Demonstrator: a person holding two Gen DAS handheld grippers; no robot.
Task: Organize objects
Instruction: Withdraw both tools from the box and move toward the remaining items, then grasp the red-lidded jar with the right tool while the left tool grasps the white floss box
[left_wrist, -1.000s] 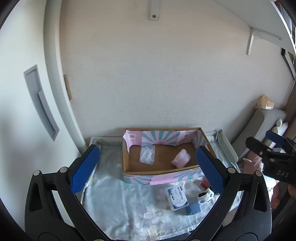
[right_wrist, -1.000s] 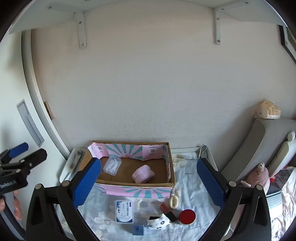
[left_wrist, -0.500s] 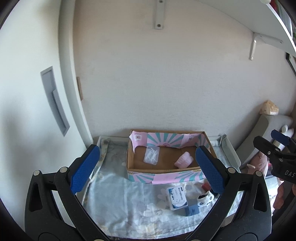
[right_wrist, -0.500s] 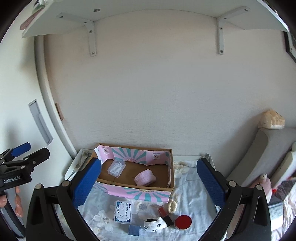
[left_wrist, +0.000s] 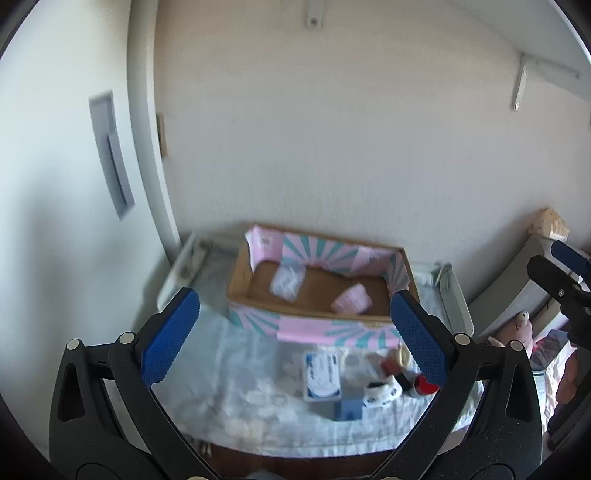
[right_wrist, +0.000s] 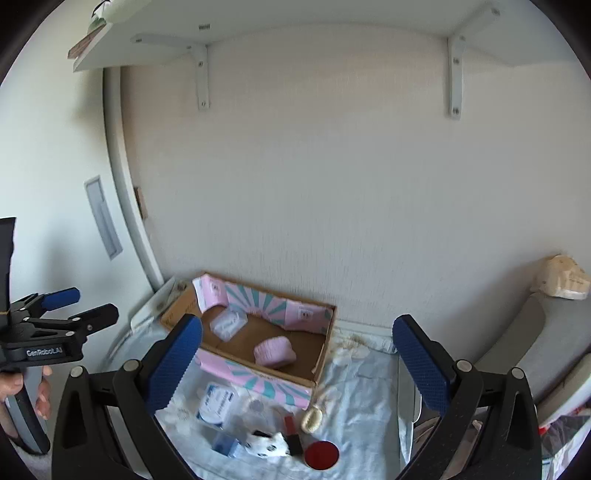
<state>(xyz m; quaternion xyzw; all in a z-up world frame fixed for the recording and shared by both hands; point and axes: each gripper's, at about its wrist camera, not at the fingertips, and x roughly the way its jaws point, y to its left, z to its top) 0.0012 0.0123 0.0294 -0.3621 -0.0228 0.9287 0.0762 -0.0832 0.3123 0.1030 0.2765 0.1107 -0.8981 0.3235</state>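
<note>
Floral sheet (right_wrist: 354, 391) against white wall. Both grippers, left gripper (left_wrist: 295, 339) and right gripper (right_wrist: 299, 363), wide, empty, hovering high. Loose items cluster (right_wrist: 273, 439) lies below-ahead, just before cardboard box (right_wrist: 258, 332); right gripper nearer.

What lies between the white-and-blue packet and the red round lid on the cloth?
In the right wrist view, between the white-and-blue packet and the red round lid lie a spotted white item and a red-and-black stick.
</note>
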